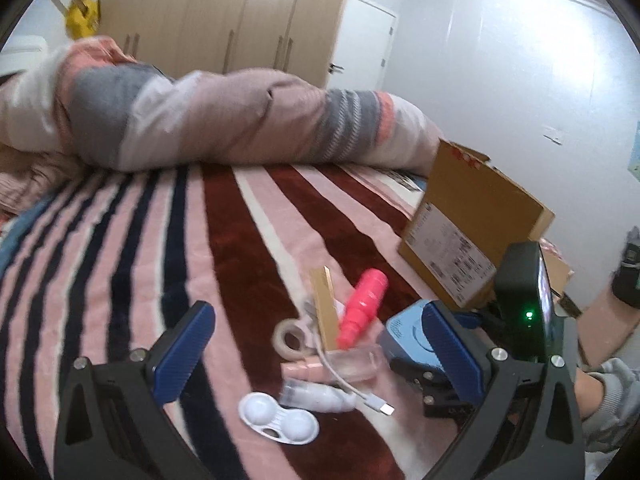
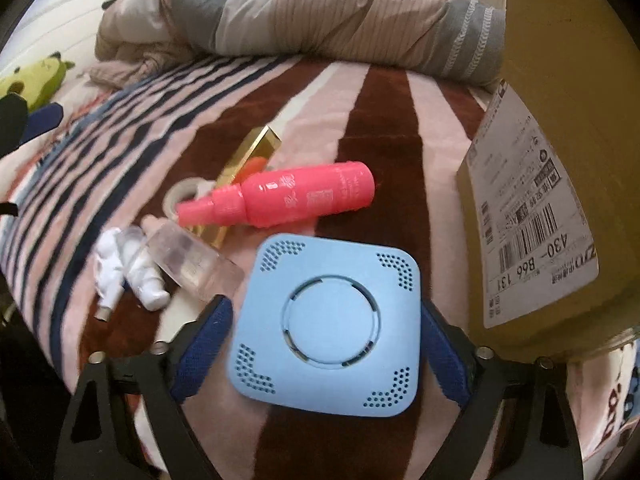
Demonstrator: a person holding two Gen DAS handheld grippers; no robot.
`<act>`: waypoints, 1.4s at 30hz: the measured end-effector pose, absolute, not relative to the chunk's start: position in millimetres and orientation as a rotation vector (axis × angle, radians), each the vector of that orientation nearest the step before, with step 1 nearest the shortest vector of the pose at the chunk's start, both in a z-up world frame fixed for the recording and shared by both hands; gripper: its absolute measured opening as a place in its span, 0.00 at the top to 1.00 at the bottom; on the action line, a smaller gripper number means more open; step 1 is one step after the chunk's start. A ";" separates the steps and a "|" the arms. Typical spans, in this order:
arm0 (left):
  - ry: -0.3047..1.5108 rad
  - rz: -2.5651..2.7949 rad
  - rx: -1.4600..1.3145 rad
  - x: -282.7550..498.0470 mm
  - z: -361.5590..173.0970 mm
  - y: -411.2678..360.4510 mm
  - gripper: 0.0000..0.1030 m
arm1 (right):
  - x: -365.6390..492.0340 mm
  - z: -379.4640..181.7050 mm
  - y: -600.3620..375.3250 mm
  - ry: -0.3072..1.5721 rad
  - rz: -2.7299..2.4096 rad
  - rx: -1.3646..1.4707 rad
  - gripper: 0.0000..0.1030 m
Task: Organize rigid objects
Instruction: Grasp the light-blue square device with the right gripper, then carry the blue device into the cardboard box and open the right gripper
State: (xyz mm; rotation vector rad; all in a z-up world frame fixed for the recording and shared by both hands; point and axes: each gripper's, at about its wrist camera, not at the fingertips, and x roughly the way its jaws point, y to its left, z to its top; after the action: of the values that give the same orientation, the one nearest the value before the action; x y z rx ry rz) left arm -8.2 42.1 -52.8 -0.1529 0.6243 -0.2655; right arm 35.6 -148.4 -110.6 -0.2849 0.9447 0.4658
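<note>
A bed [image 1: 120, 240] covered by a striped blanket [image 1: 248, 208] in pink, maroon, white and navy spreads ahead of the left hand-held gripper. Beyond it lies a rolled quilt [image 1: 224, 120] in grey, beige and coral. Farther back stands a tan wardrobe [image 1: 224, 12] with long handles, a white door [image 1: 366, 40] to its right, then a pale wall [image 1: 520, 60] under white cornice.

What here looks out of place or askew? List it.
The pink bottle lies on its side, propped across the gold box. The clear bottle also lies toppled beside the cable. No spill is visible.
</note>
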 end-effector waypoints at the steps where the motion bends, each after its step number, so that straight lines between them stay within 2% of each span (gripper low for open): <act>1: 0.631 -0.276 -0.154 -7.1 -54.0 40.7 0.00 | 34.5 -111.0 -148.9 0.942 0.468 -0.289 0.21; 6: 0.652 -0.372 -0.168 -6.0 -54.8 32.3 0.00 | 15.6 -95.6 -149.9 0.884 0.561 -0.293 0.22; 12: 0.657 -0.547 -0.245 1.2 -36.7 16.7 0.01 | -19.4 -36.2 -147.4 0.697 0.753 -0.271 0.23; 13: 0.652 -0.582 -0.260 2.9 -30.8 14.4 0.04 | -23.8 -24.1 -148.7 0.657 0.772 -0.268 0.23; 18: 0.623 -0.732 -0.277 12.5 10.9 -6.8 0.32 | -26.6 21.5 -162.7 0.512 0.827 -0.241 0.23; 20: 0.612 -0.755 -0.233 18.7 30.9 -23.1 0.49 | -24.1 34.2 -169.3 0.465 0.818 -0.250 0.23; 23: 0.591 -0.734 -0.136 27.9 56.0 -48.6 0.63 | -18.9 47.4 -185.8 0.407 0.776 -0.249 0.23; 25: 0.594 -0.755 -0.104 41.2 68.1 -68.2 0.67 | -11.0 53.6 -201.2 0.396 0.756 -0.224 0.23; 34: 0.620 -0.855 0.001 88.6 99.2 -153.4 0.70 | 21.2 69.4 -293.3 0.384 0.646 -0.075 0.23; 37: 0.632 -0.871 0.039 94.0 105.3 -165.8 0.75 | 33.1 71.2 -317.8 0.409 0.677 0.026 0.23; 42: 0.682 -0.842 0.073 112.6 97.0 -183.1 0.75 | 55.1 65.5 -325.9 0.464 0.683 0.044 0.23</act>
State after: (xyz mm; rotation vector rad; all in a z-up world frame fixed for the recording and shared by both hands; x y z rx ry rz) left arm 112.6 -183.1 97.0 0.0733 0.6821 -0.8417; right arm 55.1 -325.9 65.4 0.0442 0.4640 0.6831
